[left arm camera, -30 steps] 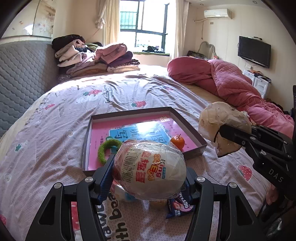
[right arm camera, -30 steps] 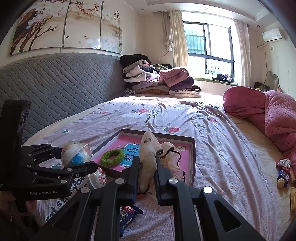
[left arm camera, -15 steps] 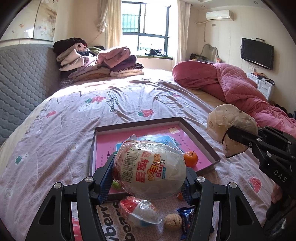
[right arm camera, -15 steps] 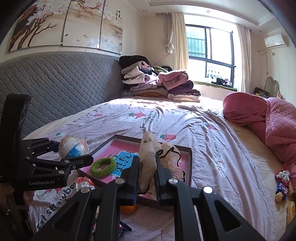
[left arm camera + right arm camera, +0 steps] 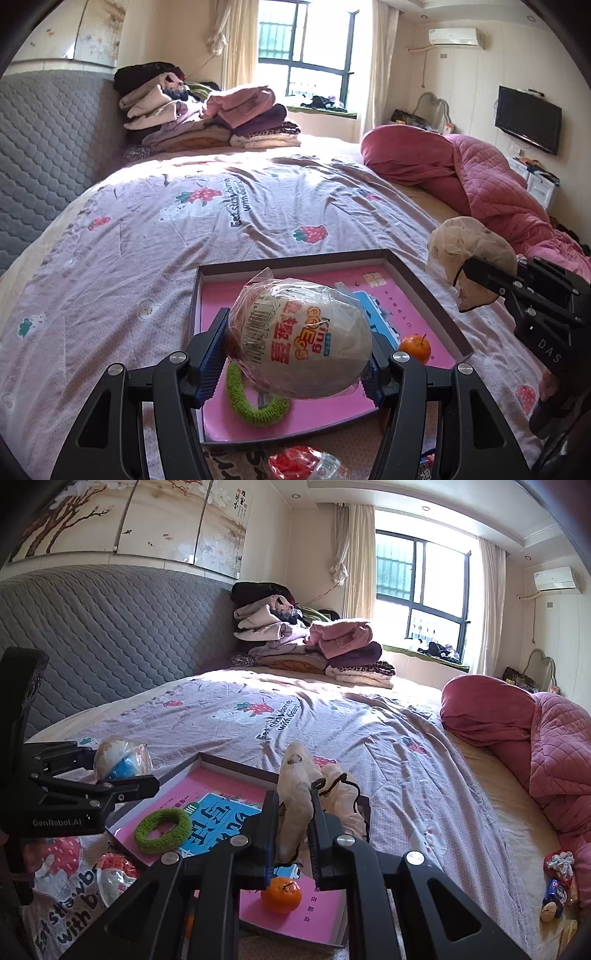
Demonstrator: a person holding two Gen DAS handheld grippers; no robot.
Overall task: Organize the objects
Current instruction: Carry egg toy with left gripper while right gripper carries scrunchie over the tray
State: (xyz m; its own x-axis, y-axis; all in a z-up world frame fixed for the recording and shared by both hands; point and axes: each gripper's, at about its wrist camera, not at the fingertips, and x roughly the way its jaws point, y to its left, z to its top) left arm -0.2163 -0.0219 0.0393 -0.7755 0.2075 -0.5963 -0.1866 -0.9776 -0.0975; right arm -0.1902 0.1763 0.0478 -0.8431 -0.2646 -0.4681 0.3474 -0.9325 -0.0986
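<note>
The left gripper (image 5: 299, 354) was clenched on a big toy egg (image 5: 299, 347) wrapped in thin plastic film, one pad on each side of its wide middle. The egg hung above the near part of the shallow box (image 5: 428, 291) on the bed (image 5: 184, 229). The shell looked light and hollow, so I judged it could crack under a hard squeeze, and the loose film was slippery; the widest part, where the pads sat, seemed the safest hold.

The right gripper (image 5: 291, 830) was closed tight on a soft beige cloth pouch (image 5: 295, 794) with a black cord. The pouch stood up between the fingers, above the right side of the box. It was limp and light, so any pinch would hold it, but the cord could catch on a finger.

In the box lay a green ring (image 5: 255, 402) at about 7 o'clock from the egg and a small orange (image 5: 414, 349) at 3 o'clock. A red and clear packet (image 5: 306, 463) lay outside, at 6 o'clock.
</note>
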